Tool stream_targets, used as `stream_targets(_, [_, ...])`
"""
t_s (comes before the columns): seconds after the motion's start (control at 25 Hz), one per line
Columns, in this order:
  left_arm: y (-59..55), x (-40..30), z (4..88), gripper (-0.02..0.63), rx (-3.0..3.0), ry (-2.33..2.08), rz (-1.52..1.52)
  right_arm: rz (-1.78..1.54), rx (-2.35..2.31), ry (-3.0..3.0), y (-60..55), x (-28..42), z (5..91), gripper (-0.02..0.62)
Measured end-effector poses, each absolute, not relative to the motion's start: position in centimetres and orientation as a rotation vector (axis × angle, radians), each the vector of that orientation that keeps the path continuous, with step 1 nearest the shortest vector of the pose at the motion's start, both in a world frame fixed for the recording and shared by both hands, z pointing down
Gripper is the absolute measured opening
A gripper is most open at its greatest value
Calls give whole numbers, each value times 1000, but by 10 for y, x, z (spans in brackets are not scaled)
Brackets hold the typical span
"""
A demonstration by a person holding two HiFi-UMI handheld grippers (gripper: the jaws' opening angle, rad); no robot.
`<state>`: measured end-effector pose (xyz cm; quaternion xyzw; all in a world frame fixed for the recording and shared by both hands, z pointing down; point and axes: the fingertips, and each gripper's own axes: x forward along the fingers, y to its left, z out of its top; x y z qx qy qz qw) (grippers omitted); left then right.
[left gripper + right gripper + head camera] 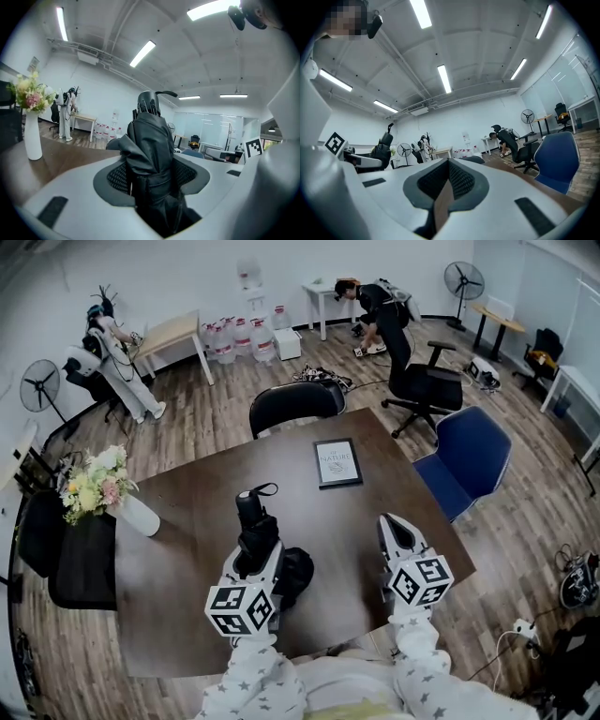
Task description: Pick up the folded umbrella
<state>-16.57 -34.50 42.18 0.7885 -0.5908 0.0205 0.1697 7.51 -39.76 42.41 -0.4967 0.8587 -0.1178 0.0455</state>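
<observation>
Brown table [187, 521], folded umbrella [150, 136] clamped in left hand-held gripper [152, 174]

You can read "NATURE" on the framed card [337, 463] lying on the table [187, 549]. The smaller print around it is illegible.

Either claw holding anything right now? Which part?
Left claw grips the folded umbrella around its bundled fabric body, handle end sticking out past it. Right claw holds nothing.
</observation>
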Motion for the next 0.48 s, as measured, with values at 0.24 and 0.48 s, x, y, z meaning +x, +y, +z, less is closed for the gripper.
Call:
stream_targets(0.24, [-339,-184,397,241,2239,-1769,-39,-340,-1497,2632,-400,71,420,21])
stream_targets(0.48, [-331,-196,377,241,2235,-1848,-110,-326,-1479,2634,-402,70,416,21])
